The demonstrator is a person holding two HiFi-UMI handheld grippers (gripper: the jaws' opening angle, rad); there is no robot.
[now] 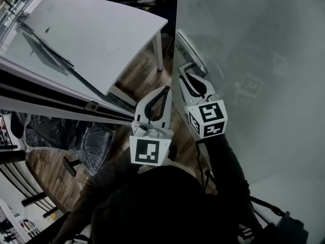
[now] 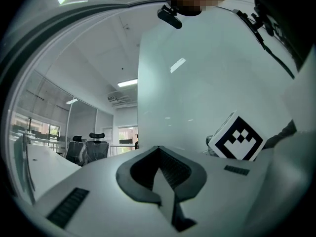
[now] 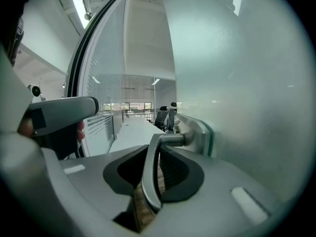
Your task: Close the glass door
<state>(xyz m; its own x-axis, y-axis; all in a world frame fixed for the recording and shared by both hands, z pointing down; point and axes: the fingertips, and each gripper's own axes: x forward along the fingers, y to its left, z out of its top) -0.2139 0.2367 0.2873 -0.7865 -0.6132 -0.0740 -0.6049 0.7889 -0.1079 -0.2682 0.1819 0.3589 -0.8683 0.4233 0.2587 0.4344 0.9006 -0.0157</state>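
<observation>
My right fingers (image 3: pixel 224 184) are clenched on the lever handle (image 3: pixel 149 179) of the glass door (image 1: pixel 254 60). The grey metal lever runs down between the dark ribbed pads, and its neck bends right into the metal lock plate (image 3: pixel 201 135) fixed on the frosted pane. In the head view the right gripper (image 1: pixel 190 80) lies close in front of me, right by the door's face, with its marker cube (image 1: pixel 207 118) toward my dark sleeve (image 1: pixel 228 161). Just to its left, apart from the door, the left gripper (image 1: pixel 163 93) hangs over the wooden floor (image 1: pixel 139 75). Its fingers (image 2: pixel 98 181) are closed on each other, tips meeting, with nothing between them, and its own cube (image 1: pixel 151 152) faces up at me.

The door fills the right of the scene, a tall frosted sheet whose free edge runs just left of the lock plate. Low on the left sits a black office chair (image 1: pixel 86 136). Farther off on the left stands a white bench (image 1: pixel 91 34), with one leg (image 1: pixel 159 50) on the floor near the door's edge. Far beyond, past that edge, the left gripper view shows two more office chairs (image 2: pixel 81 149) with headrests, bright windows behind them, and a ceiling light strip (image 2: pixel 127 83) overhead.
</observation>
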